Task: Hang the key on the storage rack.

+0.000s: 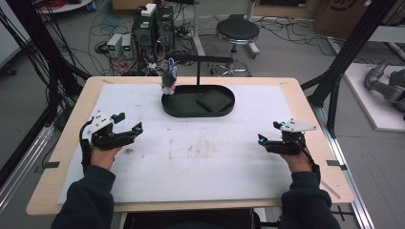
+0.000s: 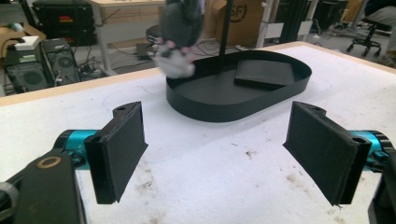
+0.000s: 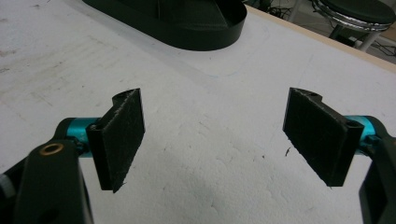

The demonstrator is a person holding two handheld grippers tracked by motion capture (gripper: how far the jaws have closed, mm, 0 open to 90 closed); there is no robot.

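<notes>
Grey sock (image 1: 169,78) hangs over black tray (image 1: 181,110) on stained white mat (image 1: 200,162); both grippers' fingers open.

Grey floor (image 1: 286,52) strewn with cables (image 1: 102,28); computer towers (image 1: 154,26) and round stool (image 1: 237,32) behind the wooden worktop (image 1: 71,138); black frame posts (image 1: 351,47) at sides.

Behind your table stands a round black stool (image 1: 237,31) on the grey floor. Left of it, computer towers (image 1: 154,26) sit among tangled cables (image 1: 107,28). A grey robot arm (image 1: 388,82) lies far right.
</notes>
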